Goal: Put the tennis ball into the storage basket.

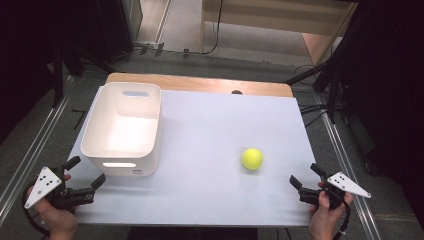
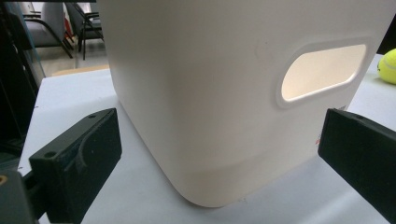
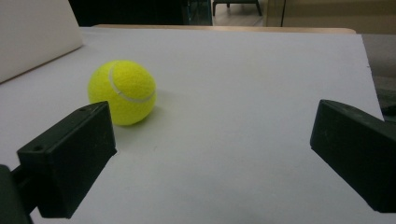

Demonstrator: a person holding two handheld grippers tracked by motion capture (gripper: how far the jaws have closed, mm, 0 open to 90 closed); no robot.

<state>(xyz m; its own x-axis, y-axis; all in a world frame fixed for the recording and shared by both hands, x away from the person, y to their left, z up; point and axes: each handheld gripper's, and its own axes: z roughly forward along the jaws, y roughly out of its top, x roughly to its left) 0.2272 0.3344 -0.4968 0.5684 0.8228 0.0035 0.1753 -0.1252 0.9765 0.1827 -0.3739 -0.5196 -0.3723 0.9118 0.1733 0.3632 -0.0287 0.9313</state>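
In the high view my left tool [image 1: 89, 172] sits at the lower left of the frame, jaws spread wide and holding nothing, just beside the near left corner of the white bin [image 1: 121, 131]. My right tool [image 1: 306, 176] sits at the lower right, likewise released, its jaws parted and empty. The tennis ball [image 1: 252, 158] lies on the white table [image 1: 210, 150] right of centre, up and to the left of my right tool and well apart from the bin. In the right gripper view the ball [image 3: 122, 92] rests at the upper left, just past the left jaw and off the line between the jaws; a curved white seam runs across its yellow felt, and I can read no brand print on the side that faces me. The bin's wall [image 3: 32, 35] shows in the upper left corner. In the left gripper view the bin [image 2: 224, 93] stands close ahead between my jaws, with its oval handle cutout [image 2: 322, 72] at the right and the ball's edge [image 2: 388, 66] at the far right. A small red mark low on the bin's wall by the right jaw is too blurred to read.
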